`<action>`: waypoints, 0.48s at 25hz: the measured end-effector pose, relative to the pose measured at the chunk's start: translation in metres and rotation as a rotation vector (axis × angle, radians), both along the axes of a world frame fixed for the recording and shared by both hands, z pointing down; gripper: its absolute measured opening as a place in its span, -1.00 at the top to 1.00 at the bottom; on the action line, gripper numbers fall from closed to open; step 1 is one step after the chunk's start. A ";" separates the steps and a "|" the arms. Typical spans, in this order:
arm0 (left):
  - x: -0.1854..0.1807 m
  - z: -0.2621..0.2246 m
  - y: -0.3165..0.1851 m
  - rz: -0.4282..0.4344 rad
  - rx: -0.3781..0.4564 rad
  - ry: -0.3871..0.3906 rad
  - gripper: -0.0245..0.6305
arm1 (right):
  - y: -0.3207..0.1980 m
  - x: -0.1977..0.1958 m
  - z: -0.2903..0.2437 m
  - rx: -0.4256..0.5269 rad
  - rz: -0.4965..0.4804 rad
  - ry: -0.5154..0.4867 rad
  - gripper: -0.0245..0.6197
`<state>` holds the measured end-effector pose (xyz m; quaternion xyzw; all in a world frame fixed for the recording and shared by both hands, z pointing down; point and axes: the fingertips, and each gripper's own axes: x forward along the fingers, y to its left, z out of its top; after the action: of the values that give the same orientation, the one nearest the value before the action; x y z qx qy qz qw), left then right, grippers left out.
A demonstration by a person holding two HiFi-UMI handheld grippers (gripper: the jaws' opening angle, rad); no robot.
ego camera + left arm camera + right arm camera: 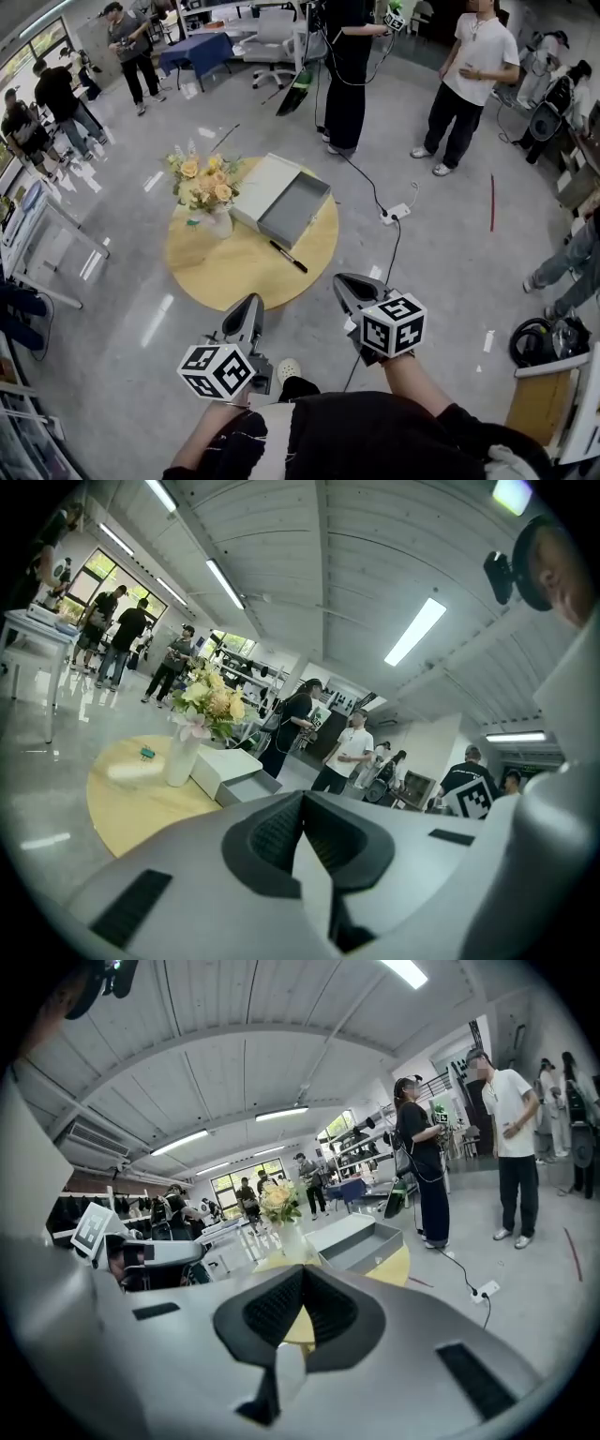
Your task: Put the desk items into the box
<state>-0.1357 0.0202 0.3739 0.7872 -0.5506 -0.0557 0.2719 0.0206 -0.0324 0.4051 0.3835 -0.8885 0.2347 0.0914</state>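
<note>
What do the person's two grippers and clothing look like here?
Both the left gripper and right gripper have smooth grey tapered jaws with black ribbed pads. Each carries a white cube printed with black square markers. The person wears a black top.

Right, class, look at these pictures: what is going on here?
A person holds a claw in each hand, short of a round wooden table. The left claw and right claw are both shut and empty. On the table stand a vase of flowers and an open grey box; a black pen lies nearer the person. The box looks empty, so packing has not begun.
</note>
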 end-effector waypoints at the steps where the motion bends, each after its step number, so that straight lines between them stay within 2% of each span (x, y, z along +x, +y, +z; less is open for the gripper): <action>1: -0.006 -0.002 -0.006 0.002 0.004 0.001 0.90 | -0.005 -0.006 -0.002 0.003 0.002 -0.002 0.91; 12: -0.060 -0.026 -0.063 0.031 0.075 0.003 0.90 | -0.056 -0.055 -0.025 0.055 0.035 -0.009 0.91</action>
<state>-0.1961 -0.0426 0.3474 0.8053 -0.5355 -0.0730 0.2438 -0.0347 -0.0883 0.3805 0.4003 -0.8882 0.2134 0.0725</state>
